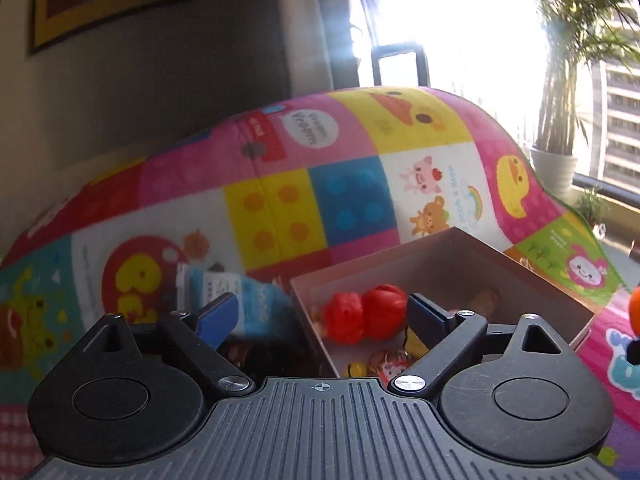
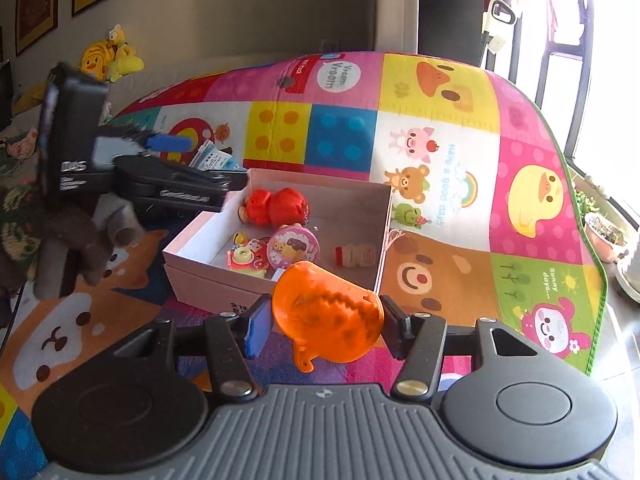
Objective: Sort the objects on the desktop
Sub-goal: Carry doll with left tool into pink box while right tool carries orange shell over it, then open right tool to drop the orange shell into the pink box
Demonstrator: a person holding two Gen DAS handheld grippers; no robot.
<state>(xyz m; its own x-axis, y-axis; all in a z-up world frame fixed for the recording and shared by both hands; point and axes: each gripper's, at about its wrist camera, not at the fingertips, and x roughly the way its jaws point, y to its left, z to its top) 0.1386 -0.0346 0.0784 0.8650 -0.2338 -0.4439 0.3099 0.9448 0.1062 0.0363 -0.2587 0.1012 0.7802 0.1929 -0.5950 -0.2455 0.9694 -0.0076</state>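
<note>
A pale pink cardboard box [image 2: 385,216] lies open on the play mat. Inside it are a red doll [image 2: 276,206], a round pink tin [image 2: 292,248], a small bottle [image 2: 357,257] and several little charms [image 2: 245,259]. My right gripper [image 2: 326,326] is shut on a clear orange plastic cup [image 2: 328,316], held just before the box's near wall. My left gripper [image 1: 320,320] hangs open over the box's left edge [image 1: 308,320], with the red doll [image 1: 364,312] showing below between its fingers. A blue-and-white packet [image 1: 244,300] lies on the mat by its left finger.
The colourful play mat [image 2: 440,92] covers the whole surface; its green border [image 2: 596,280] runs down the right side. A hand in a brown sleeve [image 2: 76,240] holds the left gripper. Plush toys [image 2: 108,56] sit on a sofa behind; potted plants [image 2: 604,236] stand by the window.
</note>
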